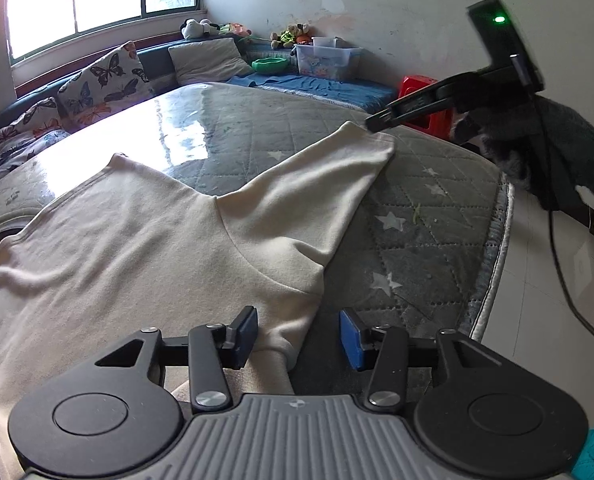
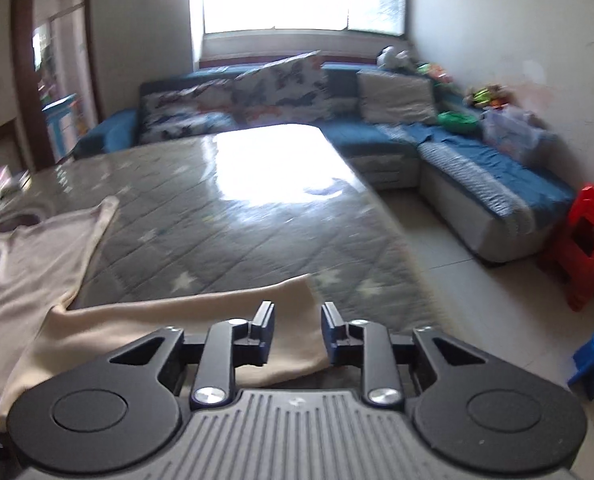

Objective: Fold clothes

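Cream sweatshirt (image 1: 145,248) lies flat on quilted star-print mattress (image 1: 429,240), one sleeve (image 1: 321,184) stretching away toward far right. Left gripper (image 1: 297,336) hovers at garment's near side edge, jaws half open, cloth edge between pads, none pinched. Right gripper (image 2: 297,334) sits at sleeve cuff (image 2: 289,320), jaws narrowly parted, cloth between, unclamped. Right hand nearer cuff; sleeve likely folds inward next.

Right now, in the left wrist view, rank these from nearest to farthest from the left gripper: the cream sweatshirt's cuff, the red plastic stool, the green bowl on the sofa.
1. Cream sweatshirt's cuff: on the grey quilted mattress, ahead and right of the left gripper.
2. Red plastic stool: beyond the mattress's right edge, by the wall.
3. Green bowl: far back on the blue sofa.
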`<state>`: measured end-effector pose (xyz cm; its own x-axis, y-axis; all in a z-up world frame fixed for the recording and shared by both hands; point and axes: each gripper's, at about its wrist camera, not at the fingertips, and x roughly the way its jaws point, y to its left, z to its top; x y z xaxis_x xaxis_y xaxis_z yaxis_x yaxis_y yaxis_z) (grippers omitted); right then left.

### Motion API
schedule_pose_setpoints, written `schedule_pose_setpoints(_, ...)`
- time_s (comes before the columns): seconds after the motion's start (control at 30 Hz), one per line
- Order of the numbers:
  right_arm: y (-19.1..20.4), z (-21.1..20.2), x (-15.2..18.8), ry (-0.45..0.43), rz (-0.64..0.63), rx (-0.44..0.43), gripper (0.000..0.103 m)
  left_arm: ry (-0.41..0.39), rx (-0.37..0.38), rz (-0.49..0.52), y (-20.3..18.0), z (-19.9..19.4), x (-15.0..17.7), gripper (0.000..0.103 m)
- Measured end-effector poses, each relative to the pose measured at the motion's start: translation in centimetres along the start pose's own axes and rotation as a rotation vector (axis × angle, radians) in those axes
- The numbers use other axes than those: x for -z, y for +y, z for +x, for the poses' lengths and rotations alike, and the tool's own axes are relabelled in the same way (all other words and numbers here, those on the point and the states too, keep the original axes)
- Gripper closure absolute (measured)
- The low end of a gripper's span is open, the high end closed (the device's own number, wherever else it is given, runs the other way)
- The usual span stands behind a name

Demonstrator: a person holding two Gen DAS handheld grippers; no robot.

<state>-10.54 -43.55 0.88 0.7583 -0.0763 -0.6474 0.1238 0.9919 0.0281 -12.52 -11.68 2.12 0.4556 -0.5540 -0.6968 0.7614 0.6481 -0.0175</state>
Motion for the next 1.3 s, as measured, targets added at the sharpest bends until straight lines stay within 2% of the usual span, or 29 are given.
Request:
schedule_pose_setpoints(0.07,1.0,1.8,-0.2,0.035,-0.007,-0.029,0.076,0.000,0.006,0.002,0.0,-0.3,0.3,0.053)
schedule_pose_setpoints(0.13,1.5,3.5,-0.3,0.056,-0.010,-0.022,0.076,-0.003,0.013,-0.001,0.0,-0.7,0.7,0.052)
schedule_pose_setpoints(0.27,1.5,5.6,-1.0,0.037,-0.032,0.025,0.072,-0.018,0.026,-0.026,0.3,-1.5,1.4,0.051)
schedule_pose_setpoints(0.37,1.7,6.2,-1.6,0.041,-0.038,0.037,0.072,-0.046,0.022,-0.059,0.9,-2.7,1.7,0.051)
schedule_pose_setpoints(0.47,2.4,5.7,-2.0,0.031,-0.084,0.044,0.071,-0.083,-0.015,-0.114,2.3,-4.5,2.1,0.051)
schedule_pose_setpoints(0.57,3.8,3.9,-2.1,0.006,-0.131,0.008,0.061,-0.112,-0.102,-0.170,4.2,-6.5,2.8,0.051)
schedule_pose_setpoints(0.77,9.0,1.1,-1.7,-0.003,-0.250,-0.147,0.061,-0.149,-0.351,-0.331,9.0,-10.5,5.2,0.051)
schedule_pose_setpoints(1.03,17.6,-1.0,-0.2,-0.001,-0.475,-0.356,0.061,-0.115,-0.788,-0.556,17.1,-15.5,9.9,0.051)
schedule_pose_setpoints(1.2,22.2,-2.6,0.9,0.013,-0.587,-0.467,0.061,-0.060,-0.935,-0.676,21.2,-16.8,12.5,0.051)
schedule_pose_setpoints(1.3,24.9,-3.9,2.0,0.013,-0.666,-0.533,0.061,-0.040,-0.932,-0.734,23.1,-16.8,13.6,0.051)
